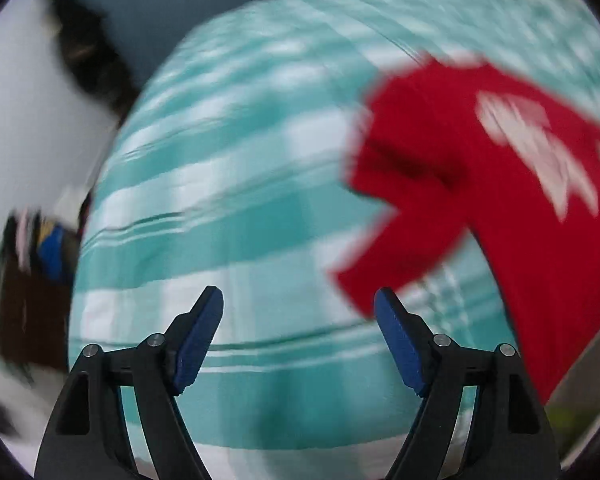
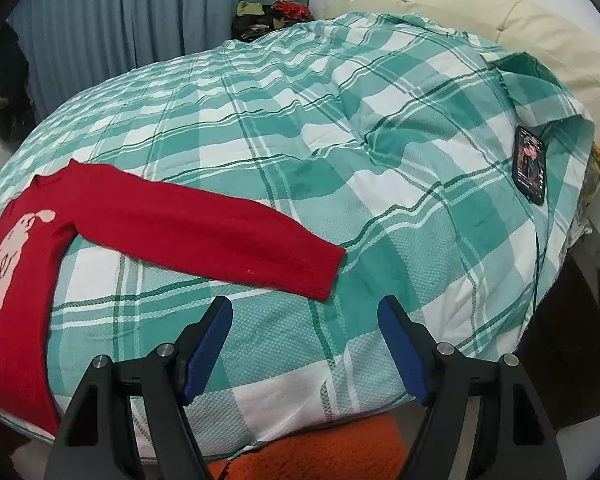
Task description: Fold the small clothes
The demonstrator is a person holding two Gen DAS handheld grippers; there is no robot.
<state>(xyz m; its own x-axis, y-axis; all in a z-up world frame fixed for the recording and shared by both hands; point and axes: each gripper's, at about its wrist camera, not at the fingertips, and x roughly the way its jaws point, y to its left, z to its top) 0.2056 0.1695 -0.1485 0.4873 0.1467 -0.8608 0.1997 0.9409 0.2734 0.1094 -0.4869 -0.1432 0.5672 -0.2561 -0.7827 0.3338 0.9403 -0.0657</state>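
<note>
Lying flat on the green-and-white checked bed cover (image 2: 340, 184) with a sleeve stretched out for folding, the red knitted sweater (image 2: 188, 228) waits just beyond the left gripper (image 1: 299, 300) and right gripper (image 2: 305, 310), both spread apart and empty.

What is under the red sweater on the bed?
The red sweater lies flat on the green and white checked bedcover, with one sleeve stretched out. The cover shows all around it. Whether anything else lies beneath the sweater cannot be seen.

The red sweater (image 2: 188, 228) was soft knitted wool with a matt look. The checked bedcover (image 2: 340, 152) was woven cloth with a bumpy weave. The phone (image 2: 531, 164) had a shiny glass front. The orange rug (image 2: 324, 452) looked fluffy.
</note>
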